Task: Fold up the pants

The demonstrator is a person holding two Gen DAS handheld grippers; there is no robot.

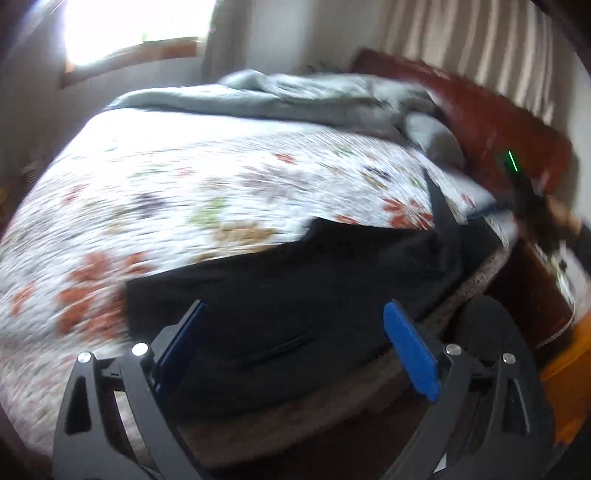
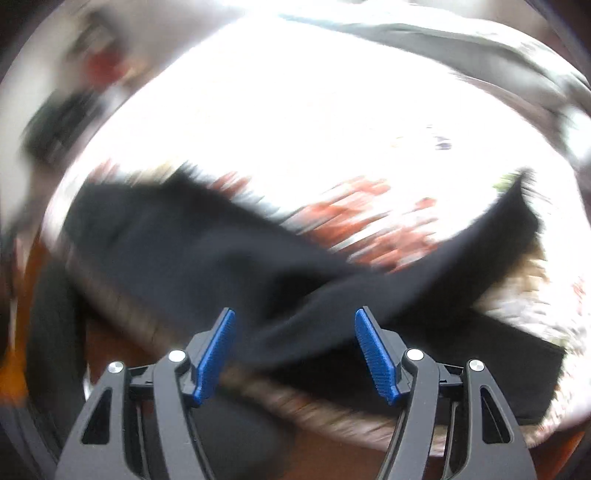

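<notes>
Two wrist views, both motion-blurred. Bed (image 1: pixel 184 177) fills most of each view, covered by a white quilt (image 1: pixel 229 158) with a red and green flower print. Crumpled grey blanket (image 1: pixel 295 96) lies at the far end by a reddish wooden headboard (image 1: pixel 491 122); striped curtain (image 1: pixel 480 44) hangs behind it, and a bright window (image 1: pixel 125 26) shows at upper left. Black pants (image 1: pixel 303 295) lie on the quilt along the near edge of the bed; in the right wrist view the pants (image 2: pixel 207 254) spread in two dark bands crossing low in the frame, shape hard to read through the blur. Left tool (image 1: pixel 291 332) stands wide, blue pads apart, nothing between them, above the pants. Right tool (image 2: pixel 293 350) also stands apart, pads clear of the fabric seen beyond them.
</notes>
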